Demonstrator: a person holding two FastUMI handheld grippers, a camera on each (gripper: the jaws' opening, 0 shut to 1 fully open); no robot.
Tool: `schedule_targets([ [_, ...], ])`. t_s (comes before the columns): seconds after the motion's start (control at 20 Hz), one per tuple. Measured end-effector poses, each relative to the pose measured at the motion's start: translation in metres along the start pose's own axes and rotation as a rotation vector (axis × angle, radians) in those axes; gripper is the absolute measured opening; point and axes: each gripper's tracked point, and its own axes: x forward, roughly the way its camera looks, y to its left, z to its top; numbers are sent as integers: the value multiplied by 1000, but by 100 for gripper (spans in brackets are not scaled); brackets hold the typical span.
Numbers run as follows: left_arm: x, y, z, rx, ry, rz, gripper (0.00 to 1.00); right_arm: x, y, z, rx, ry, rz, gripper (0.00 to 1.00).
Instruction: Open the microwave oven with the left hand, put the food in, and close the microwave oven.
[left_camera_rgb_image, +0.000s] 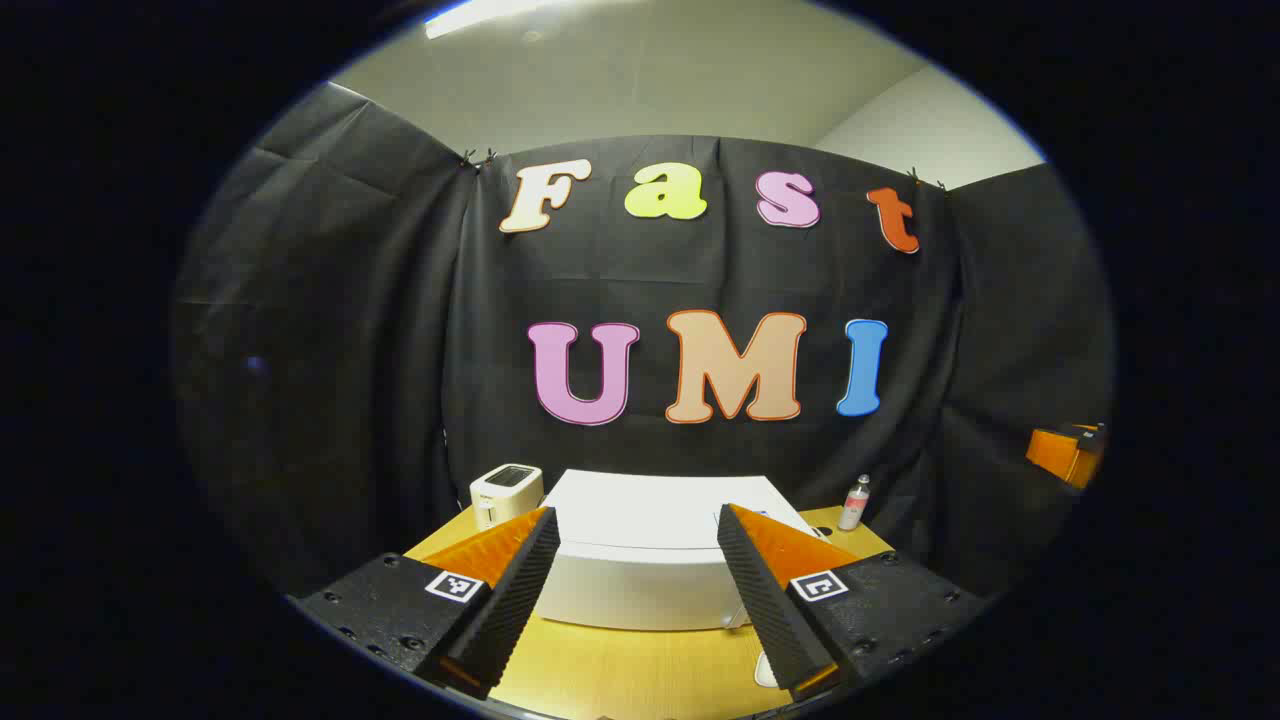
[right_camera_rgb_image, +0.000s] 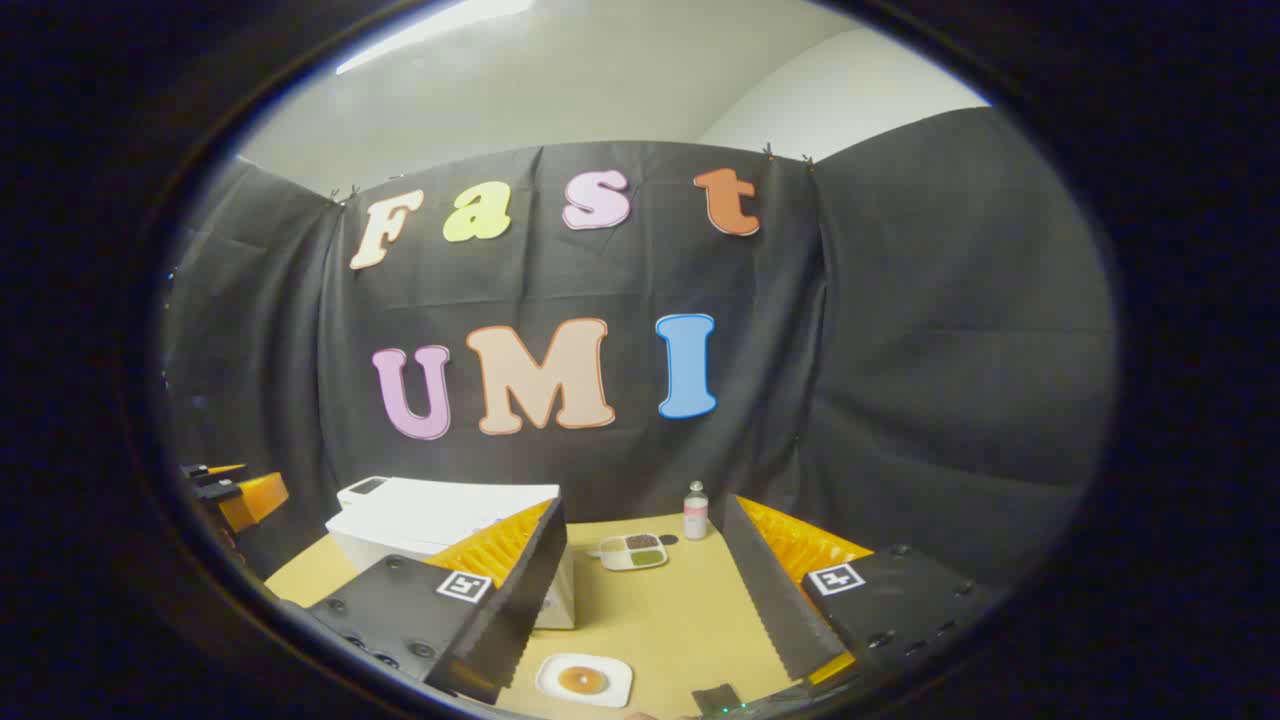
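A white microwave oven (left_camera_rgb_image: 640, 560) stands on the wooden table (left_camera_rgb_image: 640, 670), its door shut, straight ahead of my left gripper (left_camera_rgb_image: 637, 512), which hangs open and empty above the table's near side. In the right gripper view the microwave oven (right_camera_rgb_image: 440, 515) sits to the left. A small white plate with a round brown piece of food (right_camera_rgb_image: 585, 680) lies near the front edge, just below my right gripper (right_camera_rgb_image: 645, 503), which is open and holds nothing. The left gripper (right_camera_rgb_image: 240, 495) shows at the far left edge there.
A small white appliance (left_camera_rgb_image: 505, 490) stands left of the microwave. A small bottle (right_camera_rgb_image: 695, 510) and a divided tray with food (right_camera_rgb_image: 633, 550) sit at the back of the table (right_camera_rgb_image: 680, 620). A dark flat item (right_camera_rgb_image: 715, 698) lies at the front edge.
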Motion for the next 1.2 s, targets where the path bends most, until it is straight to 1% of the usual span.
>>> schedule_targets([
  [0.05,0,-3,0,-8,0,0,95,0,-1,-1,-8,6,7,91],
  [0.1,-1,-7,2,-15,-2,0,96,0,-3,-2,-15,11,13,92],
  [0.15,-1,-10,3,-18,-7,-1,95,0,-5,-2,-17,16,19,98],
  [0.3,-3,-17,8,-12,-23,5,96,2,-7,-3,4,31,46,98],
  [0.5,-7,-25,9,-14,-20,10,95,13,-17,-4,6,46,47,98],
  [0.85,-4,-25,2,-15,-3,33,96,24,-24,-1,24,46,55,98],
  [0.9,-2,-26,1,-11,-2,33,93,25,-24,-2,21,49,56,98],
  [1.15,7,-41,-16,-25,40,-4,94,30,-26,-12,21,68,57,99],
  [1.2,9,-43,-20,-19,47,-10,96,32,-27,-15,23,74,55,99],
])
